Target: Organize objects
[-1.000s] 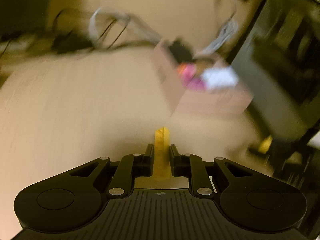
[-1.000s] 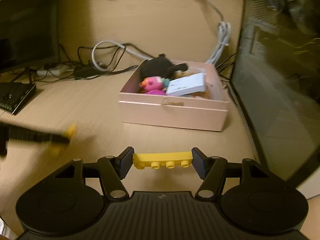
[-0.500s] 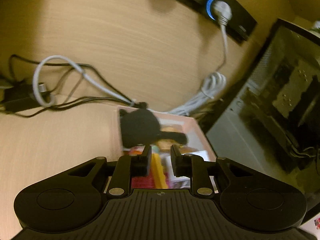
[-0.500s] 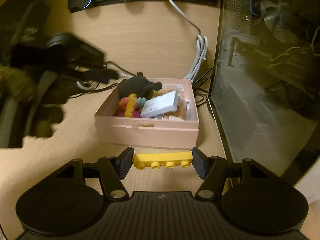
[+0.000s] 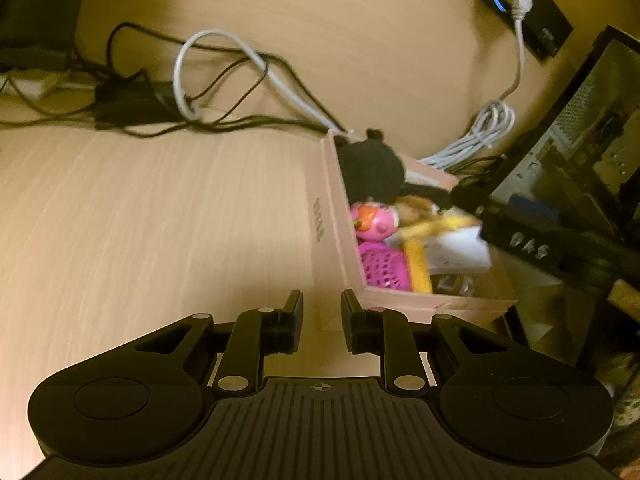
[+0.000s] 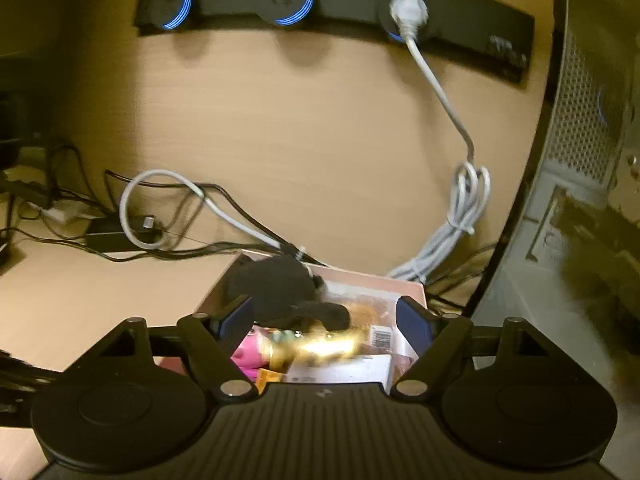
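A pink open box (image 5: 324, 208) sits on the wooden desk and holds a black plush toy (image 5: 372, 168), pink toys (image 5: 374, 220), a white carton (image 5: 456, 248) and a yellow brick (image 5: 418, 264). My left gripper (image 5: 322, 316) is open and empty, just left of the box's near corner. My right gripper (image 6: 326, 320) is open over the box (image 6: 408, 288); a blurred yellow brick (image 6: 324, 346) drops between its fingers onto the contents. In the left wrist view the right gripper (image 5: 532, 240) hangs over the box's right side.
A glass-sided computer case (image 6: 580, 200) stands right of the box. Tangled cables and a power adapter (image 5: 132, 100) lie behind on the desk. A wall socket strip (image 6: 332, 4) holds a grey cable (image 6: 464, 216).
My left gripper let its yellow brick go into the box and drew back left. My right gripper moved over the box and opened, releasing its yellow brick.
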Demonstrator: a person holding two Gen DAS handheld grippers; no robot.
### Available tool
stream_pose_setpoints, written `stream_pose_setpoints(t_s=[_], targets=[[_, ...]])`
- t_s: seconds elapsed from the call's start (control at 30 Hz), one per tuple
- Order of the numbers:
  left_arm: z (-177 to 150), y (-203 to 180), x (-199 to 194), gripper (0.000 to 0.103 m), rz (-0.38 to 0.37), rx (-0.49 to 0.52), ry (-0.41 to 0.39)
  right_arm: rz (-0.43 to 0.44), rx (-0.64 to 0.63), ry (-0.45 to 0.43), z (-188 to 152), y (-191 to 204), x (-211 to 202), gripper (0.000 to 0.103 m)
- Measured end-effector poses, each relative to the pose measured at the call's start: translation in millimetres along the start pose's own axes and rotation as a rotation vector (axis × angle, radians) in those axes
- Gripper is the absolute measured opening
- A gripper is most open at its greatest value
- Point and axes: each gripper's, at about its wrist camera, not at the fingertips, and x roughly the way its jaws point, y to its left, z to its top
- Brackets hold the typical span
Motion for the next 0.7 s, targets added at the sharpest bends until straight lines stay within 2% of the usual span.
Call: stream_pose_setpoints(t_s=[0.13, 0.3, 0.4, 0.5, 0.53, 0.6, 0.67, 0.7], targets=[[12.4, -9.5, 0.2, 0.022, -0.018, 0.013, -0.029, 0.007, 0.067, 0.023, -23.7, -15.2, -21.1, 0.078], [22.9, -27.9, 24.0, 0.022, -0.020, 0.059, -0.015, -0.070, 0.095, 0.105, -68.7, -35.9, -42.8, 0.078], [20.9, -36.3, 38.9, 0.026, 0.014, 0.085, 0.009, -0.096, 0.126, 0.156, -82.4, -44.9, -39.2, 0.078], [17.3, -38.0, 51.4, 0.026, 0.094, 0.117, 0.040, -0.111, 0.118, 0.171, -88.4, -44.4, -33.6, 0.077], [16.2, -35.6, 54.6, 0.033, 0.125, 0.118, 0.051, -0.122, 0.103, 0.177, -89.5, -42.5, -30.1, 0.077], [14.5, -26.8, 55.1, 0.060, 0.147, 0.104, 0.050, -0.138, 0.090, 0.184, -90.9, -38.8, -25.3, 0.077], [14.3, -17.5, 52.8, 0.078, 0.175, 0.105, 0.039, -0.129, 0.088, 0.187, -89.8, -36.0, -20.5, 0.077], [14.0, -12.4, 51.3, 0.083, 0.188, 0.103, 0.032, -0.124, 0.082, 0.184, -88.5, -33.3, -18.1, 0.077]])
